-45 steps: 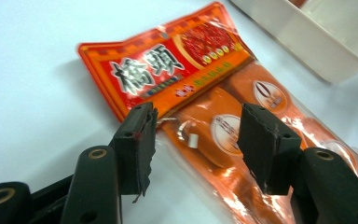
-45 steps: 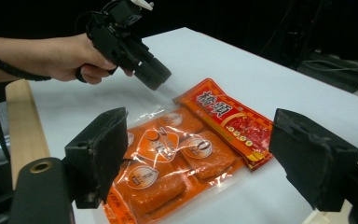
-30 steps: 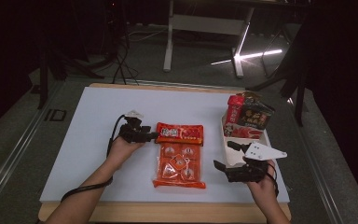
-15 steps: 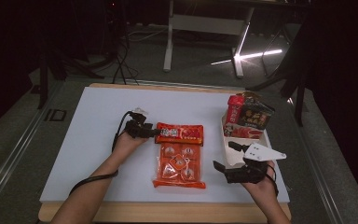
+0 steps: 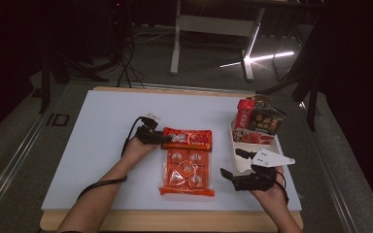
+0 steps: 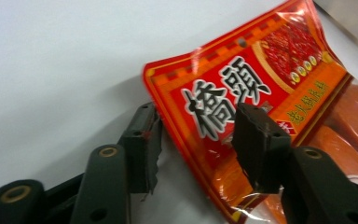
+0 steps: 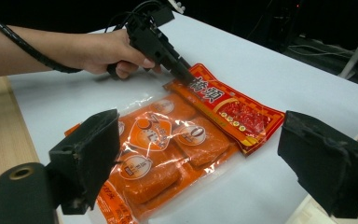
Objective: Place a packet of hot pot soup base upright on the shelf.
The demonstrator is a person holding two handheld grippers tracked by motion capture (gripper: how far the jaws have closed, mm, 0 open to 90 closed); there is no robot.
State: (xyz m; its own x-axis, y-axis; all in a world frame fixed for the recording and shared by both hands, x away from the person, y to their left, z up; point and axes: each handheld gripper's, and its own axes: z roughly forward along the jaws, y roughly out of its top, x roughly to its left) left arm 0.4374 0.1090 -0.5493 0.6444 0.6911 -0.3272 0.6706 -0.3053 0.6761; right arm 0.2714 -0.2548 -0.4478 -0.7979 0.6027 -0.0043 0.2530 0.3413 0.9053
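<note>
Orange, crinkly film at lower centre of the high view: a multi-pack of orange snacks (image 5: 187, 171) lies flat on the white table (image 5: 87, 145), nearest the person's edge. Lower right, the right gripper (image 5: 233, 178) sits w/ jaws spread wide, nothing between them, just beside the pack's right edge & parked by the look of it. In the right gripper view the two black jaws frame the pack (image 7: 163, 154) w/o touching it.

Mid-frame, above the pack: the red sachet (image 5: 188, 138), printed w/ large characters, lies flat w/ its lower edge overlapping the orange pack's top.

What changed: vs the earlier high views, the left gripper (image 5: 164, 138) has slid right & dipped onto the sachet's left end, and its jaws have just been closing. In the left gripper view the sachet's corner (image 6: 242, 107) now sits between them, one jaw over the print, the other at the foil edge. Roughly half open; whether the pads truly pinch yet can't be told, and the sachet isn't lifted.

Meaning, as a judgement: approach is done, pick-up of the sachet is mid-grasp; a firmer squeeze is needed before any lift, or the slick foil may slip.

Farther off, upper right: a cardboard box (image 5: 240, 145) holding other snack packets (image 5: 260, 124), likely the destination.
</note>
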